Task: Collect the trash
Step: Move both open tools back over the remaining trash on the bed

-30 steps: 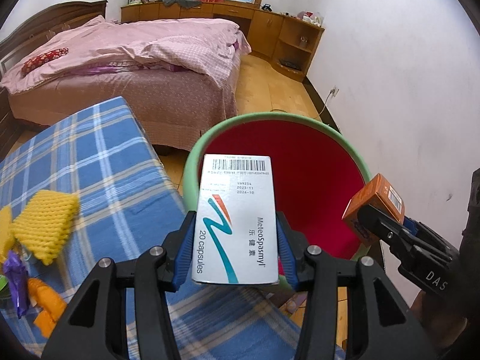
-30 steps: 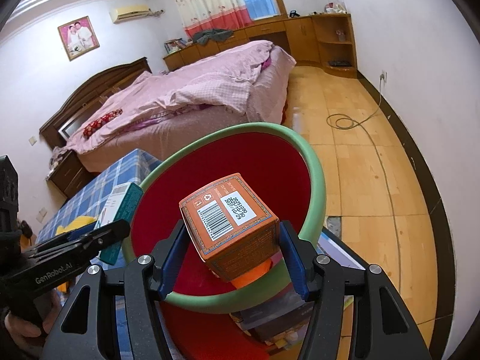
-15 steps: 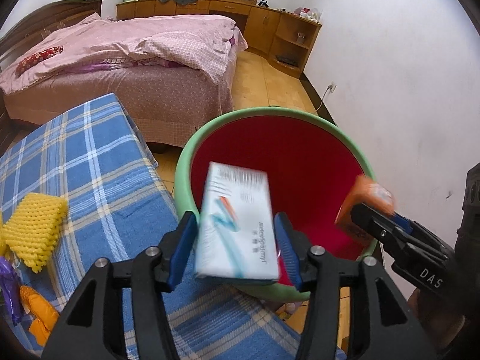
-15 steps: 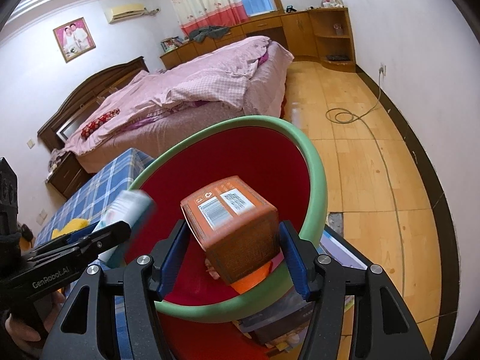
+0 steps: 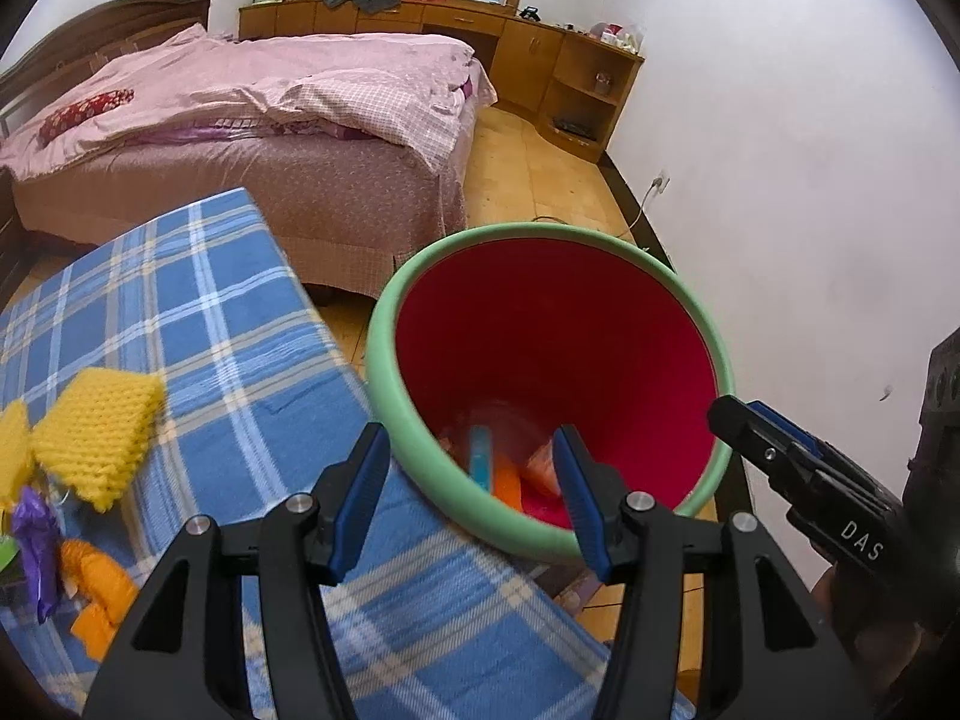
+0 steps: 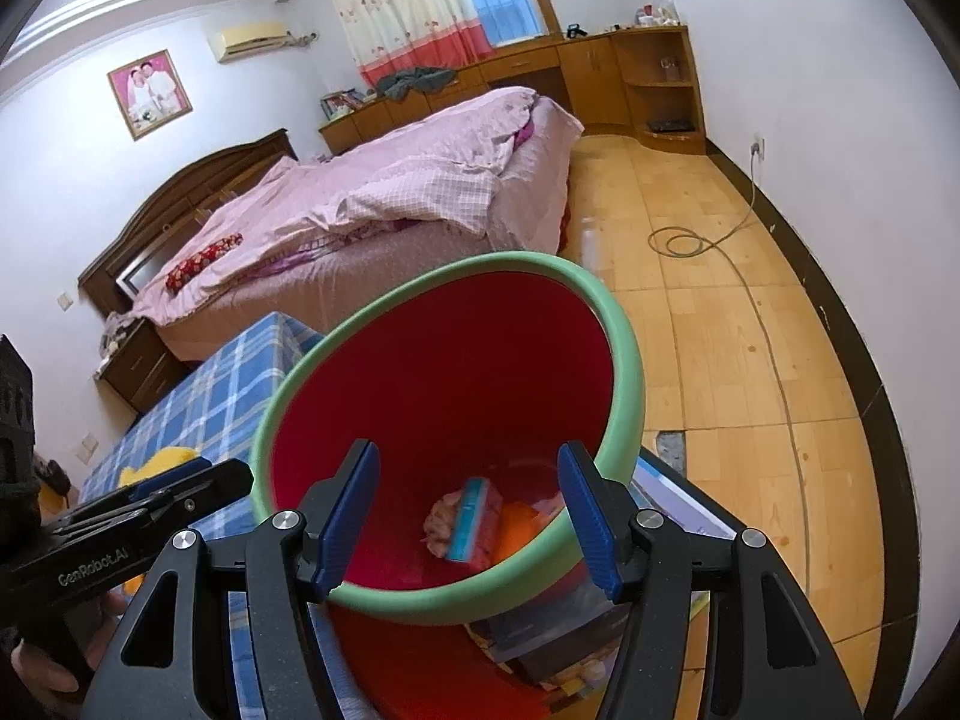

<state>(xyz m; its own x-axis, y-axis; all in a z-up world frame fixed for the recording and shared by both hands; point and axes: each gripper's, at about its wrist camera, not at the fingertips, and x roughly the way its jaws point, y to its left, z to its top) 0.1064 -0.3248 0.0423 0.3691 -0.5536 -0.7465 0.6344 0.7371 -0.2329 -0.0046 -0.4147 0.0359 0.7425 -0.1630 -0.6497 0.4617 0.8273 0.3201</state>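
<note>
A red bin with a green rim (image 5: 384, 372) stands beside the blue-checked table. My left gripper (image 5: 471, 450) hangs open over the bin's near rim with nothing between its fingers. My right gripper (image 6: 469, 468) is also open and empty, above the same bin (image 6: 627, 372). At the bottom of the bin lie the white medicine box, teal edge up (image 6: 468, 519), and the orange box (image 6: 522, 525), among other scraps. In the left wrist view the medicine box (image 5: 480, 465) and orange box (image 5: 507, 483) are blurred. Each view shows the other gripper at its side: right (image 5: 738, 420), left (image 6: 228, 477).
On the blue-checked tabletop (image 5: 228, 330) lie a yellow foam net (image 5: 99, 432), a purple wrapper (image 5: 36, 546) and an orange wrapper (image 5: 99, 588). A pink bed (image 5: 270, 108) stands behind. A cable (image 6: 684, 240) lies coiled on the wooden floor. Boxes (image 6: 552, 630) sit under the bin.
Both boxes have left the grippers and fallen into the bin: the medicine box from the left, the orange box from the right. Both pairs of fingers now stand empty.
</note>
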